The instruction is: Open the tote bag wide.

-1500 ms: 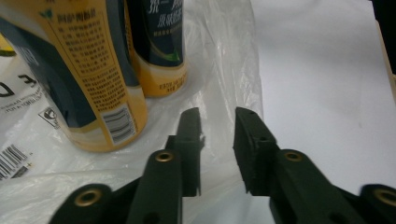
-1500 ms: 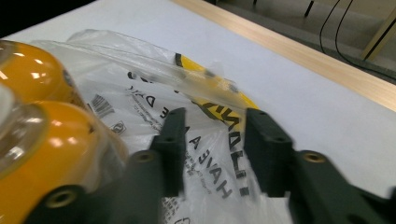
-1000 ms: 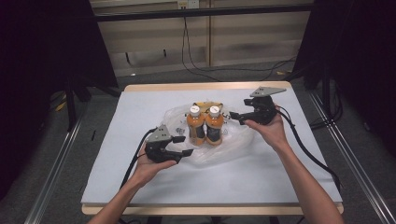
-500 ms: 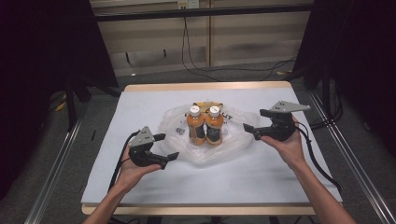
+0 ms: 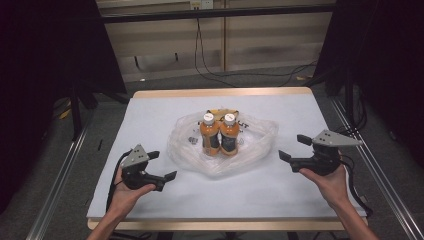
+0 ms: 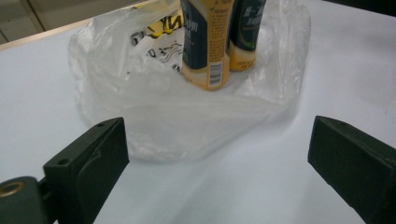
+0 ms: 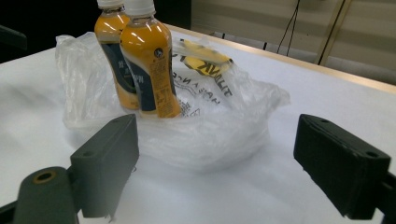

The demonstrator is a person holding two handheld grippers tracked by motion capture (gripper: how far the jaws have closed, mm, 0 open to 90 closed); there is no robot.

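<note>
Our worktop [image 5: 150,115] carries one cluster, midway between its side edges and a little nearer the far edge. There the clear plastic bag [image 5: 225,145] lies slumped flat and spread wide, so its sides no longer wrap what stands in it. The two orange drink bottles [image 5: 220,134] stand upright on it, touching, white caps up, likely because the spread film gives them a steady base. We hold the left gripper [image 5: 167,176] toward the near left corner and the right gripper [image 5: 286,156] by the right edge, both jaws apart and empty; the left jaws have just been opening, nothing between them.
</note>
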